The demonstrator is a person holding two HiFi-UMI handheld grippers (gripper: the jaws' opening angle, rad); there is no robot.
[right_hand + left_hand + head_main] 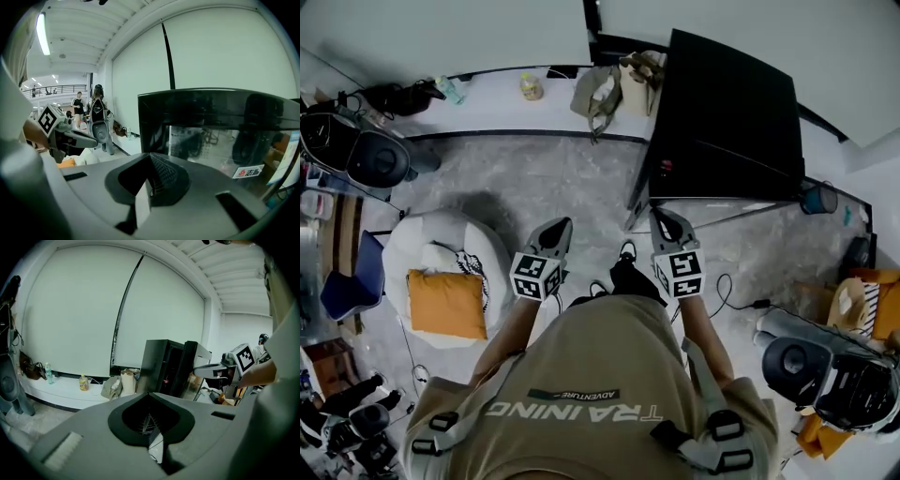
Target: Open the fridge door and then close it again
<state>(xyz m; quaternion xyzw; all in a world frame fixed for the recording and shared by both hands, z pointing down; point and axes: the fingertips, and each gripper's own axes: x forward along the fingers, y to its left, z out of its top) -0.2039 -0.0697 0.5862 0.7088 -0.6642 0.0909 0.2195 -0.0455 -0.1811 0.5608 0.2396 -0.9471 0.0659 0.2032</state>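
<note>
Claws on both grippers are pressed together and empty. The left claw (150, 398) shows two matte grey plastic halves meeting at the tip above a dark ribbed hollow. The right claw (150, 157) closes the same way, with nothing between its halves. In the head view both point forward from the person's tan shirt, and each carries a black-and-white marker cube (534, 275) behind it.

Just ahead of the right claw, but apart from it, stands the fridge (724, 117), a glossy black box with sharp edges. Its glass door (220, 140) faces that claw, mirrors the room and bears a small white sticker with red print (247, 171). I cannot tell whether the door sits fully shut. Open floor (516, 187) of grey veined stone lies between claw and fridge.

The left claw points at bare floor to the fridge's left. Beyond it a low white ledge (487, 98) runs under pale blinds and holds a small yellowish bottle (531, 86). Slumped cloth bags (609, 89) sit against the fridge's side. Left of the left claw sits a round white beanbag (441, 248) with a square orange cushion (445, 303) on it. A thin black cable (731, 295) curls on the floor to the right.
</note>
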